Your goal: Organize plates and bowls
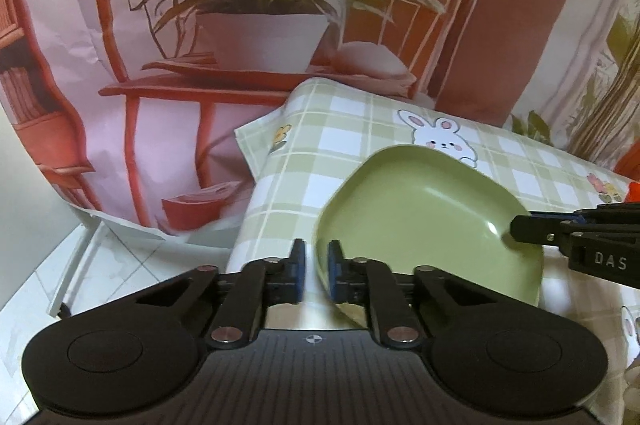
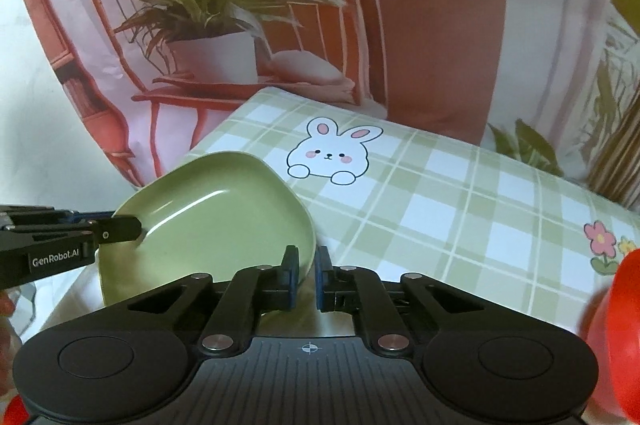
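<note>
Two grippers pinch one green plate (image 1: 432,221), one on each side of it.

In the left wrist view, the left gripper (image 1: 316,261) has closed its two fingers on the near left rim of the plate. The rim sits between the blue pads (image 1: 333,265). The plate rests on a green checked cloth (image 1: 304,161) with a bunny drawn on it. The plate covers part of that bunny. The near edge of the plate is hidden behind the gripper's black body. The right gripper (image 1: 520,229) comes in from the right side, and most of it is cut off by the edge of the view. Its tip lies on the far right rim of the plate. Behind the table hangs a curtain (image 1: 248,25) with a picture of a potted plant on a red chair.

In the right wrist view, the right gripper (image 2: 307,269) is closed on the plate's near right rim. The left gripper (image 2: 128,227) reaches in from the left and grips the other rim. A blurry red thing (image 2: 616,325) sits at the right edge, too cut off to tell what it is.
</note>
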